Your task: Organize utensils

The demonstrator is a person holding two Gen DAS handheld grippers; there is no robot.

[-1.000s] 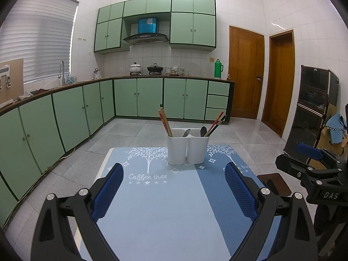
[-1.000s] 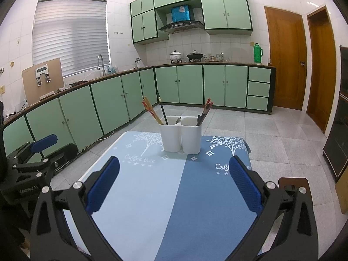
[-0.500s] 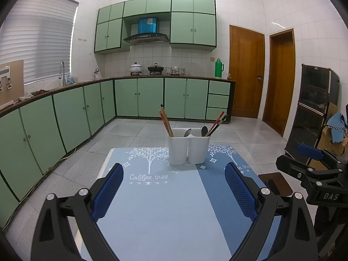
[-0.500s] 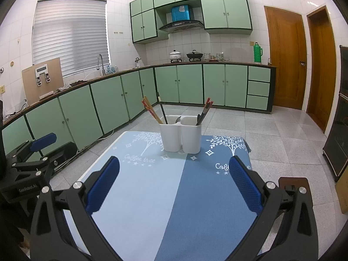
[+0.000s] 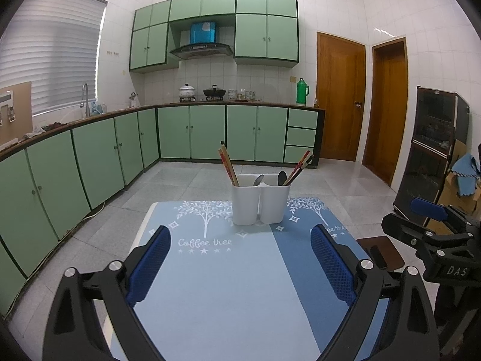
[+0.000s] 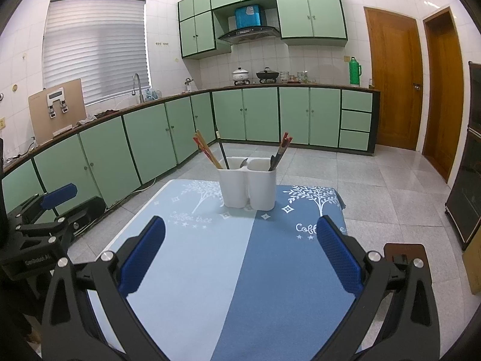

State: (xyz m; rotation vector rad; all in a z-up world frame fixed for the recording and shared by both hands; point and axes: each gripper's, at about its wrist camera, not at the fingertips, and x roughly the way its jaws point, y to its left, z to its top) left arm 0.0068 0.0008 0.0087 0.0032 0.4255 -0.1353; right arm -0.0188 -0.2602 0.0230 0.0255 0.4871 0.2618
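Nearest in the left wrist view, the left claw [image 5: 240,267] hangs over the near edge of the worktop with its two blue-padded black fingers [image 5: 148,266] spread wide apart, nothing between them. In the right wrist view the right claw [image 6: 240,258] hangs likewise above the near edge, its blue-padded fingers [image 6: 338,258] also wide apart and holding nothing. Each claw shows at the side of the other's picture, well apart from it: the right one off the worktop's right edge, the left one off its left edge.

Under both lies the two-tone blue cloth printed with white trees and "Coffee tree" lettering [image 5: 228,294], which covers the worktop [image 6: 99,252]; its left part is pale blue, its right part darker blue.

Toward the far edge, about midway between the left and right edges, stands the white plastic two-compartment utensil holder [image 5: 260,203], upright on the cloth. Its left compartment holds the red and tan chopsticks [image 5: 227,164], leaning left, a dark stick beside them, and a metal spoon [image 5: 258,180]. Its right compartment holds a dark spoon [image 5: 281,178] and the red and black chopsticks [image 5: 300,165], leaning right.

Beyond the worktop lies a grey tiled floor [image 6: 375,180], then a run of pale green kitchen cabinets [image 5: 207,132] along the walls.
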